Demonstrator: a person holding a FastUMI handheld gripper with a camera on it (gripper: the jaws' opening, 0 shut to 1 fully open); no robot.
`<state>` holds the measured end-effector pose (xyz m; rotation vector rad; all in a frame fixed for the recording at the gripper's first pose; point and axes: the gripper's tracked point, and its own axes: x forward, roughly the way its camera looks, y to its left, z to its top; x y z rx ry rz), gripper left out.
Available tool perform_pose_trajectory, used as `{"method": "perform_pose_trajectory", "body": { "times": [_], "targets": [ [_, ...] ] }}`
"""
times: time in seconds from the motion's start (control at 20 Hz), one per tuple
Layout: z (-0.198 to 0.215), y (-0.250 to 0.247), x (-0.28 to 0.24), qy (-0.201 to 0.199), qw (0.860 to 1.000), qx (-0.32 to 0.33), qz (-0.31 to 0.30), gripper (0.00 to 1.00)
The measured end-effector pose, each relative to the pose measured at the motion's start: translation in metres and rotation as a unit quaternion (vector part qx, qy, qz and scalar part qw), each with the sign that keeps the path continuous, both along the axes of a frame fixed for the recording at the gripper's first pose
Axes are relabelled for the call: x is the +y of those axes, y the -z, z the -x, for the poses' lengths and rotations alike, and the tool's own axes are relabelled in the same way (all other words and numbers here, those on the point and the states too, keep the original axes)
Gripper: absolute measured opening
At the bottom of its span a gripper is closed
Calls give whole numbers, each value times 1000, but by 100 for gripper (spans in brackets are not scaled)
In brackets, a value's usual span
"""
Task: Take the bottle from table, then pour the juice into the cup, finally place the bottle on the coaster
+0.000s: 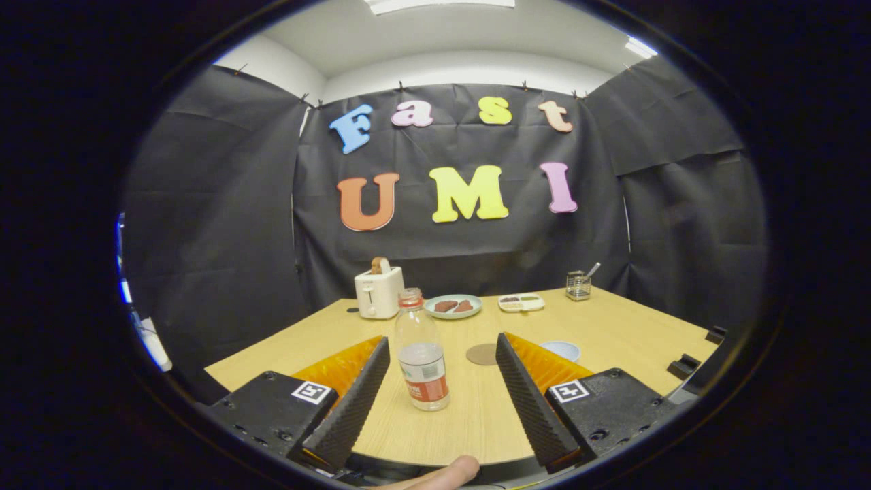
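A clear plastic bottle (422,354) with a reddish cap and a red-and-white label stands upright on the wooden table (633,327), holding a little liquid. It sits between my fingers, closer to the left one, and touches neither. My gripper (442,354) is open wide. Just beyond the fingers lies a round brown coaster (482,354). To its right, partly hidden behind the right finger, stands a pale blue cup (563,350).
Along the table's back stand a white toaster (378,291) with a slice of bread in it, a plate (453,307) with brown pieces, a small divided dish (521,302) and a wire holder (578,285) with a utensil. A fingertip (442,473) shows below the table's near edge.
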<state>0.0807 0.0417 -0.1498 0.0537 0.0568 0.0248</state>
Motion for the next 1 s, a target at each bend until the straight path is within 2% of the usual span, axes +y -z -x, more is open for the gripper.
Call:
{"method": "perform_pose_trajectory", "body": {
  "times": [0.3,0.55,0.65,0.8,1.0],
  "targets": [
    [-42,32,19,6,1000,0,0,100],
    [-74,52,28,30,999,-16,20,100],
    [-85,56,39,24,999,-23,27,100],
    [-100,73,40,38,998,-4,40,100],
    [-112,71,31,70,997,-15,21,100]
  ]
}}
